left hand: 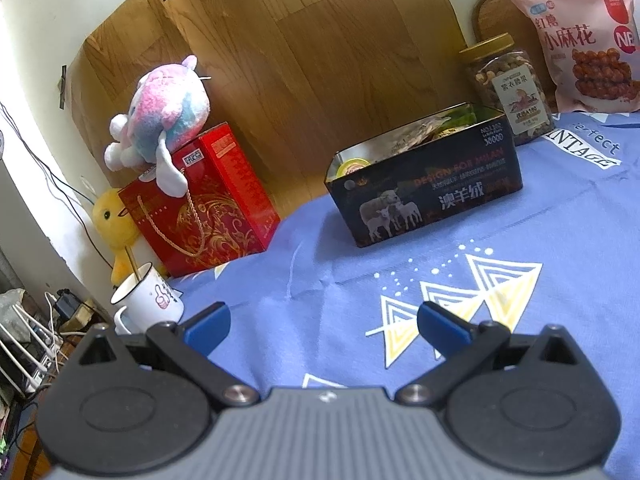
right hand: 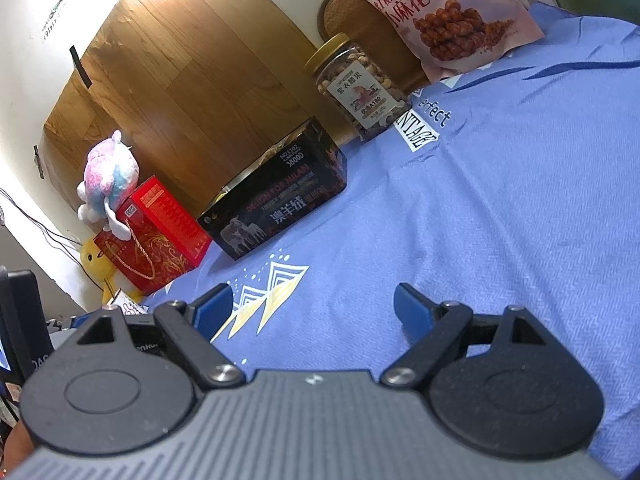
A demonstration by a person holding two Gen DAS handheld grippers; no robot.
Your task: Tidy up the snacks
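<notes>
Surface: blue cloth (left hand: 320,280) with white and yellow triangle prints covers the table under both my tongs; wood-grain panel (left hand: 300,60) is taped to the wall behind.
Left gripper (left hand: 322,322): my blue pads are spread wide and hold nothing, hovering over the triangle print.
Right gripper (right hand: 314,304): likewise spread apart and empty, above bare cloth.
Mug (left hand: 150,298): white enamel, at the cloth's left edge just beside my left tongs.
Black box (left hand: 426,196): open-topped, sheep on its side, snack packets inside; mid-table, ahead of both tongs.
Red gift box (left hand: 204,208): left of the black box, pink-and-blue plush toy (left hand: 160,116) on top.
Nut jar (left hand: 506,88): gold lid, upright behind the black box's right end.
Pink snack bag (left hand: 580,40): farthest, propped upright just right of the jar.
</notes>
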